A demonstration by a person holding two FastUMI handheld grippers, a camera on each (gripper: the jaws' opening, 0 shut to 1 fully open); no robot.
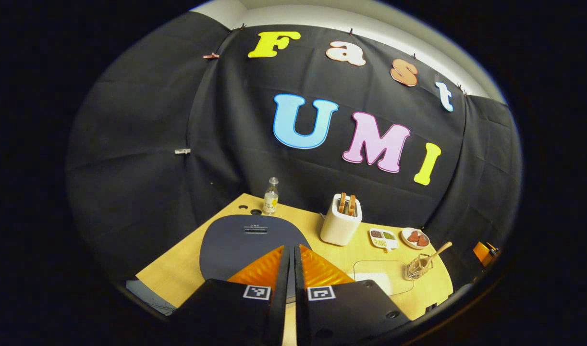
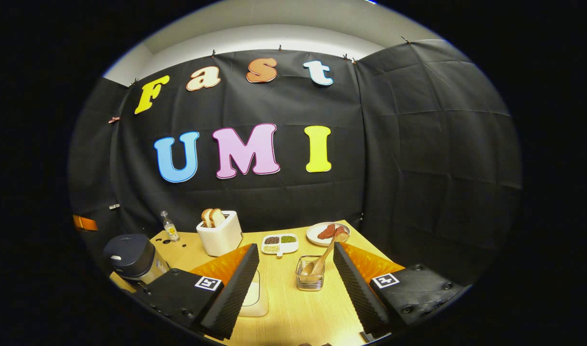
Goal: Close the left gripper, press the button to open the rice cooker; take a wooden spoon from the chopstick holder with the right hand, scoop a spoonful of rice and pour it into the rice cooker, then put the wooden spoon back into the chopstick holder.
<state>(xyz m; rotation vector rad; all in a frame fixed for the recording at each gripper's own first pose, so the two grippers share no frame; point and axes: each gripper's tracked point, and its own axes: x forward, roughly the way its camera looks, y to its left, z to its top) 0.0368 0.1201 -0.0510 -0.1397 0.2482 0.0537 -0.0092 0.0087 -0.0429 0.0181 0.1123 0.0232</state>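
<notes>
Overhead, both grippers hang above the booth's table.
Left gripper: the left gripper (image 1: pixel 291 262) has its two orange-backed fingers pressed together, only a thin slit between them, nothing pinched; it hovers over the dark lid of the rice cooker (image 1: pixel 252 245).
Right gripper: the right gripper (image 2: pixel 296 278) has its fingers spread wide and empty, the chopstick holder (image 2: pixel 309 274) framed between them but untouched.
Table: a light wooden table (image 2: pixel 293 307) backed by black cloth walls, a pale ceiling strip above.
Rice cooker: closed, dark rounded lid over a pale body, at the table's left edge in the right gripper view (image 2: pixel 132 257).
Chopstick holder: a small wire basket near the table's middle, seen toward the right edge in the left gripper view (image 1: pixel 418 266).
Wooden spoon: the wooden spoon (image 2: pixel 322 257) stands tilted in the holder, handle leaning up and away toward the far edge.
Far edge: a white toaster (image 2: pixel 220 234) with two bread slices, a small bottle (image 2: pixel 169 226) in the far left corner, a divided dish (image 2: pixel 279 243) of grains, and a plate (image 2: pixel 328 232) of reddish pieces.
Near edge: a clear lidded container (image 1: pixel 382 278) with white contents, beside the holder.
</notes>
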